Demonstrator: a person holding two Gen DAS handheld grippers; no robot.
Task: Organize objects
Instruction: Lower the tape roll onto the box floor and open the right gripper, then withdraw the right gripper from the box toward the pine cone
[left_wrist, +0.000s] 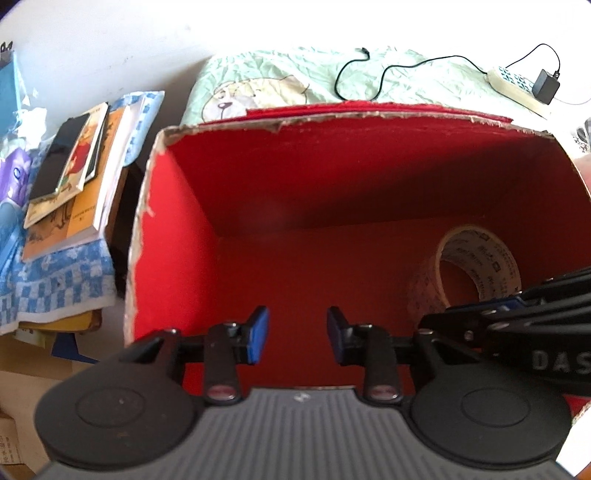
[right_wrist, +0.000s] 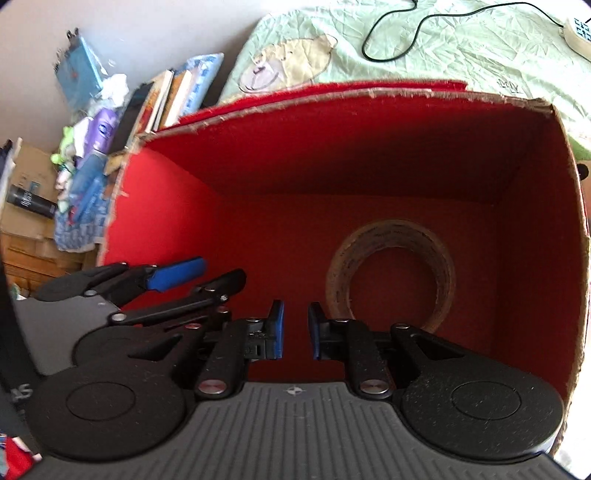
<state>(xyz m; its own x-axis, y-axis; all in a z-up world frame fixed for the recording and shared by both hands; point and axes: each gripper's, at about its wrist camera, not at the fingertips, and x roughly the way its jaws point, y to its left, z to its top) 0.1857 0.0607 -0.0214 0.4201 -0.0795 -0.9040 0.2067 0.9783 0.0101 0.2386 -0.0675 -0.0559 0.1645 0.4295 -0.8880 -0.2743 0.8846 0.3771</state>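
Observation:
A red cardboard box (left_wrist: 177, 206) (right_wrist: 535, 192) with torn edges stands open on the bed, and both grippers hang over its near side. A roll of tape (left_wrist: 476, 266) (right_wrist: 391, 273) lies on the box floor at the right. My left gripper (left_wrist: 297, 334) is open with nothing between its blue pads. My right gripper (right_wrist: 295, 328) is open too, its gap narrower, just left of the tape roll and holding nothing. The right gripper's fingers (left_wrist: 491, 314) show at the right of the left wrist view. The left gripper's fingers (right_wrist: 173, 275) show at the left of the right wrist view.
A stack of books (left_wrist: 74, 177) lies on a blue checked cloth (left_wrist: 55, 280) left of the box. Behind the box is a pale green bedsheet (left_wrist: 295, 81) with a black cable (left_wrist: 388, 74), a power strip (left_wrist: 517, 86) and an adapter (left_wrist: 546, 86). Clutter and cartons (right_wrist: 33, 184) stand at the far left.

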